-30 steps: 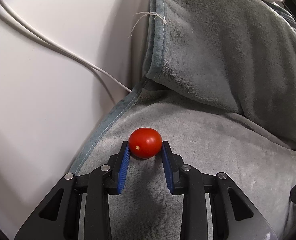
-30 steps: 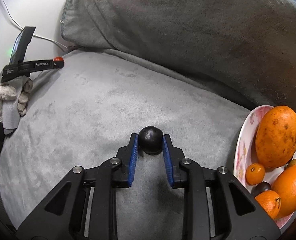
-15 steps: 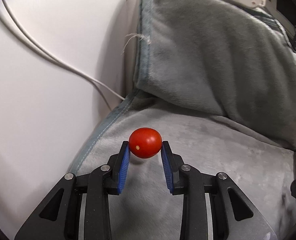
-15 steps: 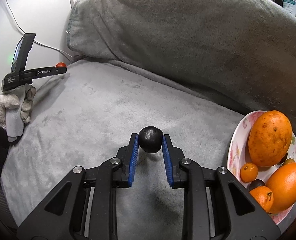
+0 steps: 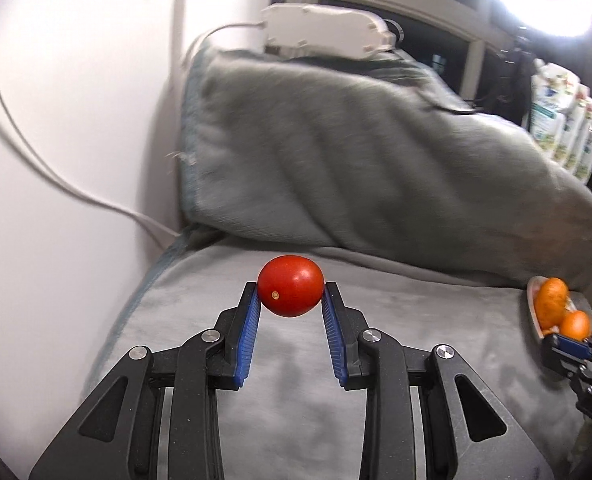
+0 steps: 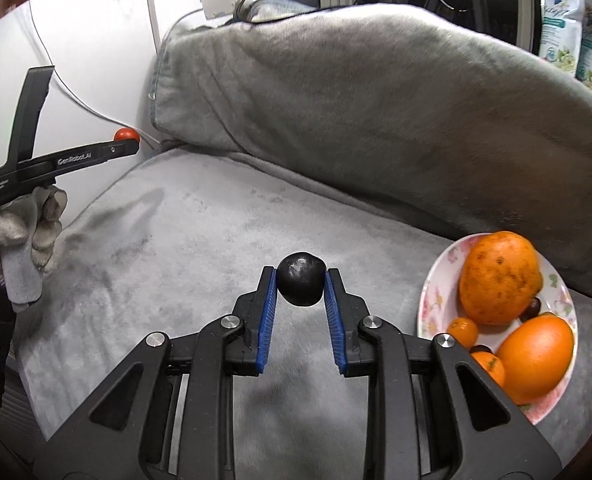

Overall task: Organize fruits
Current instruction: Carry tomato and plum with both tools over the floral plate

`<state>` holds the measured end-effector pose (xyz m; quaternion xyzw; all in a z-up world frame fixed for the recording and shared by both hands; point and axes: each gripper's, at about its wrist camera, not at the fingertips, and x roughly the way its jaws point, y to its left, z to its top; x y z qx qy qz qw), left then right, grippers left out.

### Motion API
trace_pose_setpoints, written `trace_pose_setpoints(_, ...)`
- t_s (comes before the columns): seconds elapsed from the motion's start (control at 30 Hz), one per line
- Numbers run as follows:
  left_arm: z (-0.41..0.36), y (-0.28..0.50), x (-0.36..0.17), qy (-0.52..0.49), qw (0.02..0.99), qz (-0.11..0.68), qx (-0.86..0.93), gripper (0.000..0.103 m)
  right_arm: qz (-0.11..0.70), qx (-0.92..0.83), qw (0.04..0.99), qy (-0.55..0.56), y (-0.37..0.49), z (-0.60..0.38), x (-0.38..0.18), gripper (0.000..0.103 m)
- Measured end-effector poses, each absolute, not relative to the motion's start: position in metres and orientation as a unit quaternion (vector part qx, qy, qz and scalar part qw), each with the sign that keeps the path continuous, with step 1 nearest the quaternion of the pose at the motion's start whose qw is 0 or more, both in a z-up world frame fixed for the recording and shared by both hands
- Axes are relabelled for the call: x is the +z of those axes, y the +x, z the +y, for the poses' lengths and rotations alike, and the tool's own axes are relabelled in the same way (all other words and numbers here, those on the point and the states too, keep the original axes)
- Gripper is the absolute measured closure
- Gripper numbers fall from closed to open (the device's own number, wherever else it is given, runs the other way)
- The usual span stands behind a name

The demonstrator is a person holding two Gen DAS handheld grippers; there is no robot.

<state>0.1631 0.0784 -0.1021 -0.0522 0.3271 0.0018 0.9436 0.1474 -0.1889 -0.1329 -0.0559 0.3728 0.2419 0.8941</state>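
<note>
Right wrist view: grey plush blanket (image 6: 224,216) against white wall (image 6: 92,52), right gripper (image 6: 301,286) clamped on dark fruit (image 6: 301,283), left gripper (image 5: 291,292) on tomato (image 5: 291,285).

Right wrist view, left of frame: the side arm of the left gripper (image 6: 126,144) carries white lettering, "GenRobot.AI". Smaller white print on the black handle block (image 6: 0,189) at the left edge, too small to read. Upper right: white refill pouches (image 6: 558,20) with green label bands, script illegible. Left wrist view, right edge: same pouches (image 5: 548,120), print blurred, unreadable.
</note>
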Motion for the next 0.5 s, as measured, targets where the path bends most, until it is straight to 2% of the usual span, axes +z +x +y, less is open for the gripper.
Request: trace_pose_setpoints(0.5,-0.007,0.133,-0.082,-0.022,0.947,0.308,-0.092,0.073,0.348,0.216,0.912,-0.035,0.122,-0.238,-0.109,0.078)
